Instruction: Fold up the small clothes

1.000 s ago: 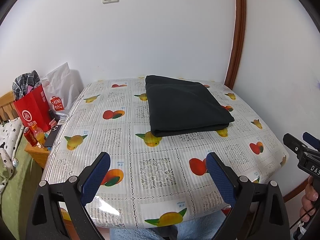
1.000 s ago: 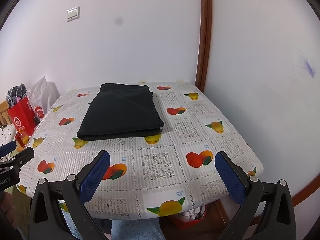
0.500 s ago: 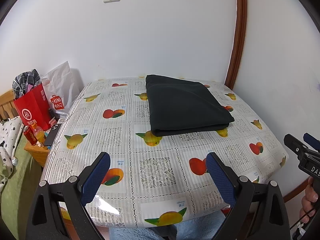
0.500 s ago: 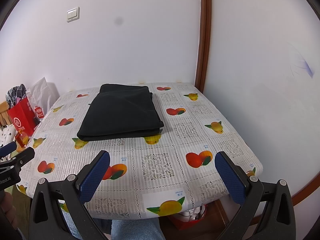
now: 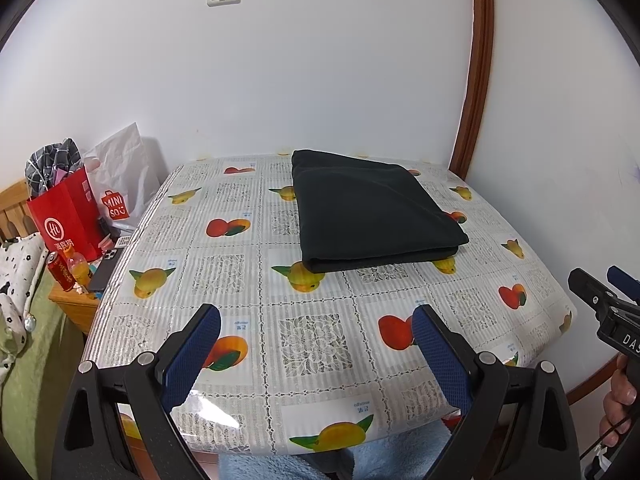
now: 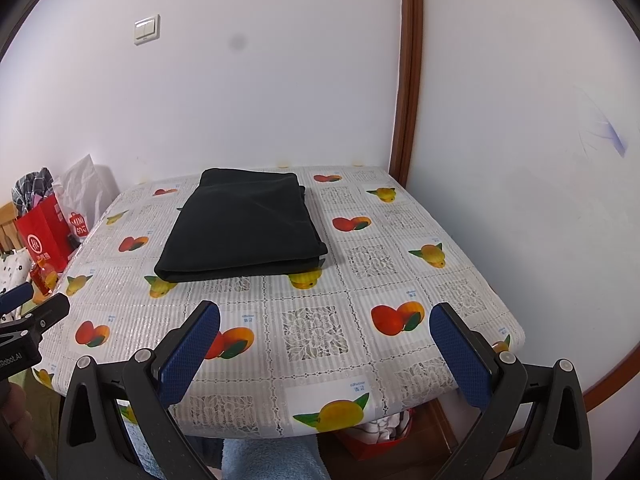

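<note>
Now, through your left wrist camera, the left gripper (image 5: 316, 326) hangs over the near edge of the table (image 5: 320, 344), its 2 blue-padded fingers (image 5: 438, 356) spread wide with nothing between them. Beyond them, the black folded garment (image 5: 372, 210) lies flat on the fruit-print tablecloth toward the far side of the table, its thick folded edge facing you and its back edge close to the wall (image 5: 320, 72). Left of the table a red paper bag (image 5: 66, 220) and a white shopping bag (image 5: 120, 176) stand on a low wooden stand (image 5: 74, 306), with a dark phone (image 5: 106, 268) lying flat just beside the table's left edge. At the right edge of this view your hand (image 5: 618, 412) grips the other tool. Through your right wrist camera, the right gripper (image 6: 324, 330) also sits over the table's near edge, jaws released and empty. From here the garment rests on the far left part of the table, well apart from both pads. A brown wooden trim (image 6: 408, 72) runs up the corner behind the table's far right end, and a light switch (image 6: 146, 29) sits high on the wall above the table's left side.
</note>
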Action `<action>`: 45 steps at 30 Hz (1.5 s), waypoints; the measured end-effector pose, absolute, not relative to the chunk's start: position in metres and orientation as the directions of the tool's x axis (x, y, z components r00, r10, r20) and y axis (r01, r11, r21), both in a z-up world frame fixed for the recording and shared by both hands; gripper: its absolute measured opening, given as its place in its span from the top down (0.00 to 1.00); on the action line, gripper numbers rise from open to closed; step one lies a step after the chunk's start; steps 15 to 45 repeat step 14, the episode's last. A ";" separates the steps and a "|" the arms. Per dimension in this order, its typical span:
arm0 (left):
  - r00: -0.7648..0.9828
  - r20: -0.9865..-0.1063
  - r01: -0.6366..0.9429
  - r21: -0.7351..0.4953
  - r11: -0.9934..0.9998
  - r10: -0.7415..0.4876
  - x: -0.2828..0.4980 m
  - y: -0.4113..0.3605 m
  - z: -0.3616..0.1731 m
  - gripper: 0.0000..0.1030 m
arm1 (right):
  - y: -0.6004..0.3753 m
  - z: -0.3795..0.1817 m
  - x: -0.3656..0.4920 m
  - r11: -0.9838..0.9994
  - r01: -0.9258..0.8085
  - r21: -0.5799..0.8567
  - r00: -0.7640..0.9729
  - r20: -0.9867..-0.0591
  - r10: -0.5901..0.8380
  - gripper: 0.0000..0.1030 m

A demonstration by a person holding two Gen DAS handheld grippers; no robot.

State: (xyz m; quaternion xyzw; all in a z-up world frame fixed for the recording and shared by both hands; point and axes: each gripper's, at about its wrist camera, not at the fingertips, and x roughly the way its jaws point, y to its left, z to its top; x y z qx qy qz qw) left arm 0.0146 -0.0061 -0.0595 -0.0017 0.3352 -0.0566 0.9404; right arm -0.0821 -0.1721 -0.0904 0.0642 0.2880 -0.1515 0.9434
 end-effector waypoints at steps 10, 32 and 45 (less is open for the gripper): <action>0.770 -0.629 0.102 -0.043 0.994 -0.106 0.014 -0.008 -0.058 0.06 | -0.171 -0.090 -0.082 0.946 0.321 0.032 0.789 -0.561 -0.249 0.00; 0.772 -0.627 0.096 -0.040 0.995 -0.100 0.015 -0.010 -0.056 0.06 | -0.172 -0.090 -0.081 0.947 0.319 0.031 0.791 -0.559 -0.249 0.00; 0.772 -0.627 0.096 -0.040 0.995 -0.100 0.015 -0.010 -0.056 0.06 | -0.172 -0.090 -0.081 0.947 0.319 0.031 0.791 -0.559 -0.249 0.00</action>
